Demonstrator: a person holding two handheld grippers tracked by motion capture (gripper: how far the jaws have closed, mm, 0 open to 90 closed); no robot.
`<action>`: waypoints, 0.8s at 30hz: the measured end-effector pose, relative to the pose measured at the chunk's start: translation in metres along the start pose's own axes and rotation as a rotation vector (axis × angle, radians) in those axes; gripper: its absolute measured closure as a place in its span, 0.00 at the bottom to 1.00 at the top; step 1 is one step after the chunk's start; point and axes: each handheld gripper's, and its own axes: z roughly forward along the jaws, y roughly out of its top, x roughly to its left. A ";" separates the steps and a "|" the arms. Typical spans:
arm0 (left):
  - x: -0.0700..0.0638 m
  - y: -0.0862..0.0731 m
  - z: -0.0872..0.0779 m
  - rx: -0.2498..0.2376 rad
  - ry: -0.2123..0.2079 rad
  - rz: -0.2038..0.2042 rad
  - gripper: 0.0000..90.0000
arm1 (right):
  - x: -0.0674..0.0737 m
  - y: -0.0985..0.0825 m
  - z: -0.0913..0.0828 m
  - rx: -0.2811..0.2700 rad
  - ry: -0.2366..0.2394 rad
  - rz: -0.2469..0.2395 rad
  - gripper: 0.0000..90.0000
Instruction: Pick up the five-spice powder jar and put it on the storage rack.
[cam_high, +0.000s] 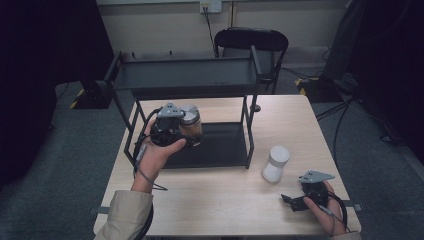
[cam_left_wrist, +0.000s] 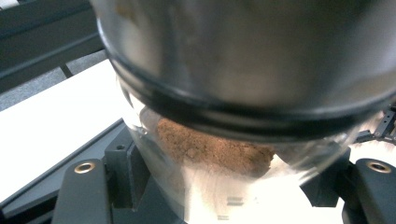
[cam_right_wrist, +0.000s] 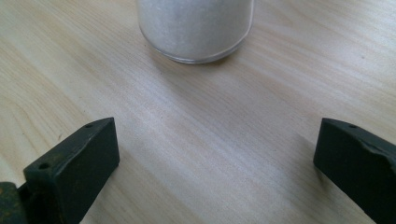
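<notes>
While the person's left hand (cam_high: 152, 150) is raised over the near left corner of the black two-tier rack (cam_high: 185, 75), the left gripper (cam_high: 186, 131) has its jaws clamped on a clear jar (cam_high: 191, 125) with a silver lid and brown powder inside. The jar hangs above the rack's lower shelf (cam_high: 220, 147), just under the upper tier and toward its left end. Seen in the left gripper view, the jar (cam_left_wrist: 219, 154) sits right between the two black jaws, its lid looming close to the camera and the brown powder banked to one side of the glass. Farther right on the wooden table (cam_high: 225, 200), a white jar (cam_high: 276, 163) stands upright, clear of the rack. Near the table's right front corner, the right gripper (cam_high: 289, 199) rests low with its jaws spread wide and nothing between them; in the right gripper view the white jar (cam_right_wrist: 196, 28) stands ahead of the jaws, near but apart.
</notes>
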 end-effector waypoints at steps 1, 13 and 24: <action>0.001 0.003 -0.001 0.001 -0.003 0.001 0.34 | 0.000 0.000 0.000 0.000 0.000 0.000 0.00; 0.006 0.030 -0.019 -0.010 0.009 0.007 0.34 | 0.000 0.000 0.000 -0.001 0.000 -0.002 0.00; 0.011 0.055 -0.036 -0.019 0.043 0.000 0.34 | 0.000 0.000 0.000 -0.001 0.000 -0.001 0.00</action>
